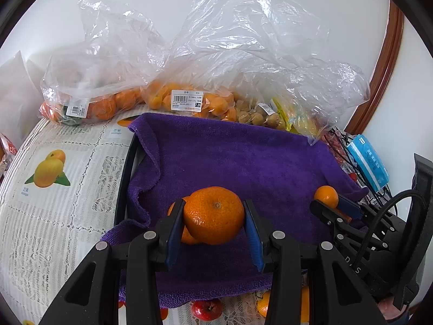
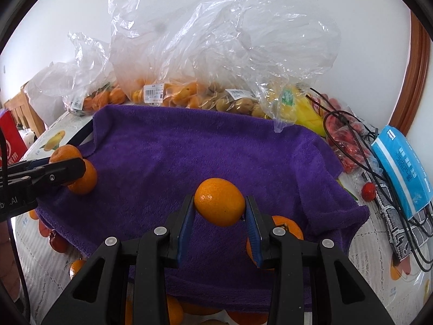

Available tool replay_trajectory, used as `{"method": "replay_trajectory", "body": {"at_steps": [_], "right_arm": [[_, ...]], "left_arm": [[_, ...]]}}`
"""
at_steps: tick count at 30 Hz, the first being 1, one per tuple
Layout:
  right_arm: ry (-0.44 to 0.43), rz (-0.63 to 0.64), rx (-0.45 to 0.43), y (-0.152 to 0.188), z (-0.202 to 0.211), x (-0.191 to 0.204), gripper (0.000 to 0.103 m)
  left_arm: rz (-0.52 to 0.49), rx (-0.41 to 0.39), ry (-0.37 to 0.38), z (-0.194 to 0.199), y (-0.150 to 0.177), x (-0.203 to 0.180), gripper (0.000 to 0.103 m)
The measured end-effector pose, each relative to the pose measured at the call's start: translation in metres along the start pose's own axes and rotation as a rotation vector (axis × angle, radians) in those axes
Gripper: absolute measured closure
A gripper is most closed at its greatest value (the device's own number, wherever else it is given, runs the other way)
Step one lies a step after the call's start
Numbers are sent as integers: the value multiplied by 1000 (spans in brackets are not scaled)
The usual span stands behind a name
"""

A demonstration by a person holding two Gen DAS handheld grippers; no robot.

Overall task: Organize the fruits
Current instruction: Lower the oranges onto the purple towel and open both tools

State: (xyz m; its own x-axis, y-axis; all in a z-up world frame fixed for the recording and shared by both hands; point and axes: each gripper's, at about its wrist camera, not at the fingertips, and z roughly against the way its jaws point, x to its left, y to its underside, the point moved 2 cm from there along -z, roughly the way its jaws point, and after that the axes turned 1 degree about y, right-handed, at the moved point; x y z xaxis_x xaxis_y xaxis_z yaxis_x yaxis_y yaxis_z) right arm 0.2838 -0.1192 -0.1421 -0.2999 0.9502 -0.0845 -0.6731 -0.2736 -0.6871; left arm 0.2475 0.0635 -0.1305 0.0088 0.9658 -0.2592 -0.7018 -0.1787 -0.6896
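Purple terry towel [image 1: 243,162] lies spread on the counter [image 1: 67,216]. Behind the towel runs a row of clear plastic bags of fruit [image 1: 186,100]. Right of the towel lies a blue flat packet [image 2: 400,162]. Over the towel's near left sits the large orange mandarin [image 1: 213,214], another tucked behind it; over its near right, the small orange mandarin [image 2: 219,201].

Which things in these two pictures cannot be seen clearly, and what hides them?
- Left wrist view: second orange, mostly behind the left gripper and its held orange.
- Right wrist view: orange behind the right gripper.
- Both views: bagged fruit, blurred by crumpled plastic; price label mostly too small.
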Motion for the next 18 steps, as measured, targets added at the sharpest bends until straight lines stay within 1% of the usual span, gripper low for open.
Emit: {"method": "replay_trajectory", "body": {"at_steps": [12,18], "right_arm": [[8,-5,-34,-2,9,-2,66],[10,-47,-72,-6,22,-11,66]], "left_arm": [[1,-4,13,1,0,0,63],[-10,-6,29,2,1,-2,63]]}}
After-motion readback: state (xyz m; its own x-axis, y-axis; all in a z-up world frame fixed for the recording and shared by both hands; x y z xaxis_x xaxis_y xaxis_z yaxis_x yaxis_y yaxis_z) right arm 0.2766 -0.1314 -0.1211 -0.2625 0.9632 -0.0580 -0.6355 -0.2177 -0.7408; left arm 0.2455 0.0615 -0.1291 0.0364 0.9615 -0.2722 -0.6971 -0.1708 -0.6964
